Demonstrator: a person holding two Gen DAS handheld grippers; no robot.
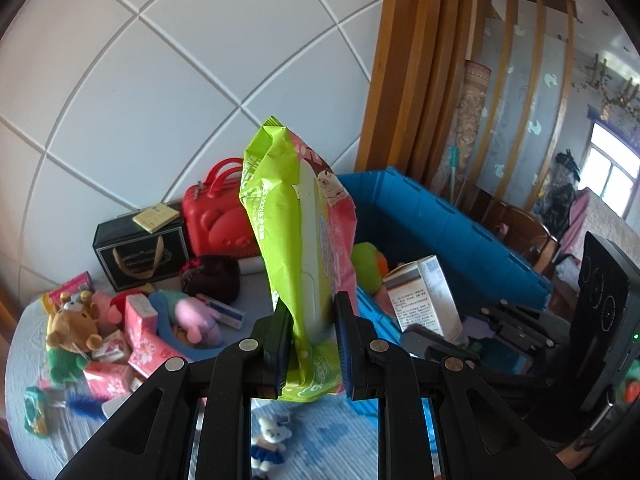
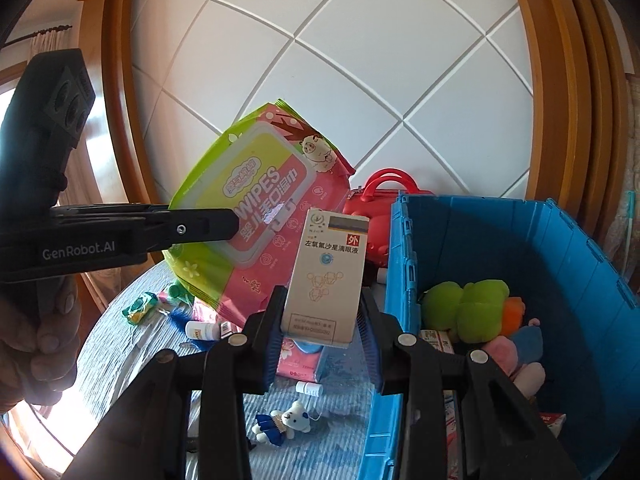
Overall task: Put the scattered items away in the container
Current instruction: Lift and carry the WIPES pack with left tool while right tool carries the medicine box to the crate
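My left gripper (image 1: pixel 312 344) is shut on a green and pink pack of wipes (image 1: pixel 296 240) and holds it upright above the table, left of the blue crate (image 1: pixel 460 216). The pack also shows in the right wrist view (image 2: pixel 248 208). My right gripper (image 2: pixel 322 340) is shut on a white medicine box (image 2: pixel 326 272), held upright just left of the crate's near wall (image 2: pixel 396 280). That box shows in the left wrist view (image 1: pixel 428 296). Inside the crate lie a green plush toy (image 2: pixel 468 308) and other soft toys.
Scattered on the striped cloth: a teddy bear (image 1: pixel 70 332), pink tissue packs (image 1: pixel 140 340), a small white bear doll (image 2: pixel 286 420), a white bottle (image 2: pixel 202 330). A red bear case (image 1: pixel 216 220) and a black box (image 1: pixel 140 256) stand against the tiled wall.
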